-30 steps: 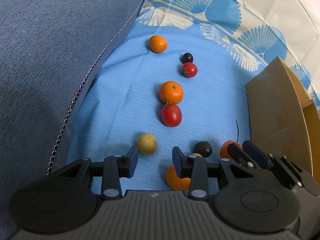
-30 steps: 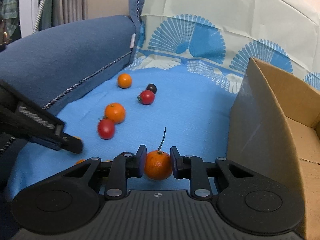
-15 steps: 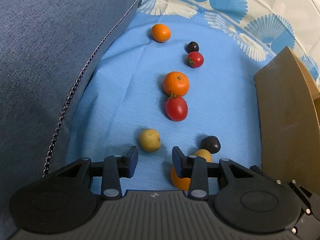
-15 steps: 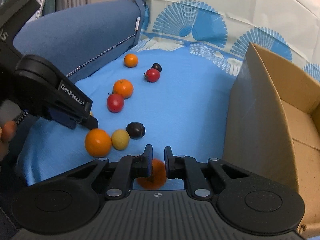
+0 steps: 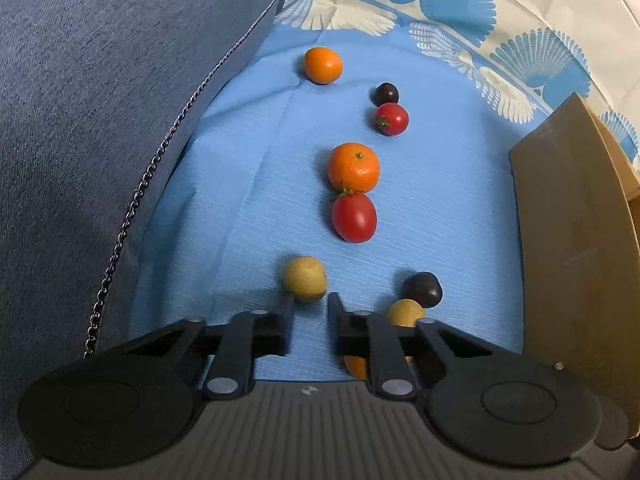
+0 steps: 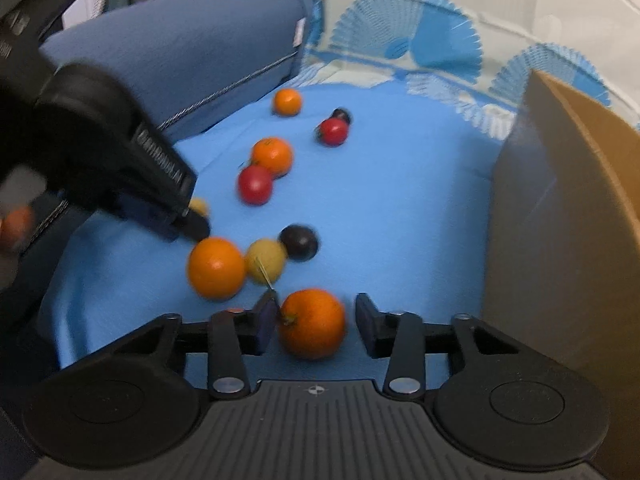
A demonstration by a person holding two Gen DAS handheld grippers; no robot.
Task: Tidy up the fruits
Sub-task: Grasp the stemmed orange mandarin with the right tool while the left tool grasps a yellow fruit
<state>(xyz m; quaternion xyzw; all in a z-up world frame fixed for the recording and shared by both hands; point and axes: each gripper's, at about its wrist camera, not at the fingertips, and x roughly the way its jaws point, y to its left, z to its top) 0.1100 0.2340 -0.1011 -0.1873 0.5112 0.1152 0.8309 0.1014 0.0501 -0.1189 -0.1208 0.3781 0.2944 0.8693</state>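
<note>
**Letting go of one orange, closing in on the next fruit**

We are sorting small fruits scattered over a plain blue cloth (image 5: 240, 200) that lies between a blue fabric cushion (image 5: 100, 100) on the left and a brown cardboard box (image 6: 560, 220) on the right.

Our right gripper (image 6: 316, 322) is opening its jaws around a round orange tangerine with a thin stem (image 6: 312, 322). The fruit sits on the cloth between the jaws; the left jaw is at the stem end and a clear gap shows on the right, so it is no longer gripped. It lies just near of a cluster: a larger smooth orange (image 6: 216, 268), a pale yellow round fruit (image 6: 266, 260) and a dark purple plum-like fruit (image 6: 300, 242), which touch or nearly touch one another.

Our left gripper (image 5: 310, 314) has its jaws drawn almost together with nothing between them. Just beyond the tips lies a second pale yellow fruit (image 5: 305, 283), close to them but not held.

Farther off sit a red oval tomato (image 5: 354, 218) touching an orange mandarin (image 5: 353, 167), a smaller red tomato (image 5: 391, 119) beside a small dark fruit (image 5: 386, 93), and a far orange (image 5: 323, 65).

We judge this a placing step: like fruits being grouped near the box. Next, the right jaws should lift clear without nudging the tangerine, which could roll. The left jaws would need to reopen to take the yellow fruit.
</note>
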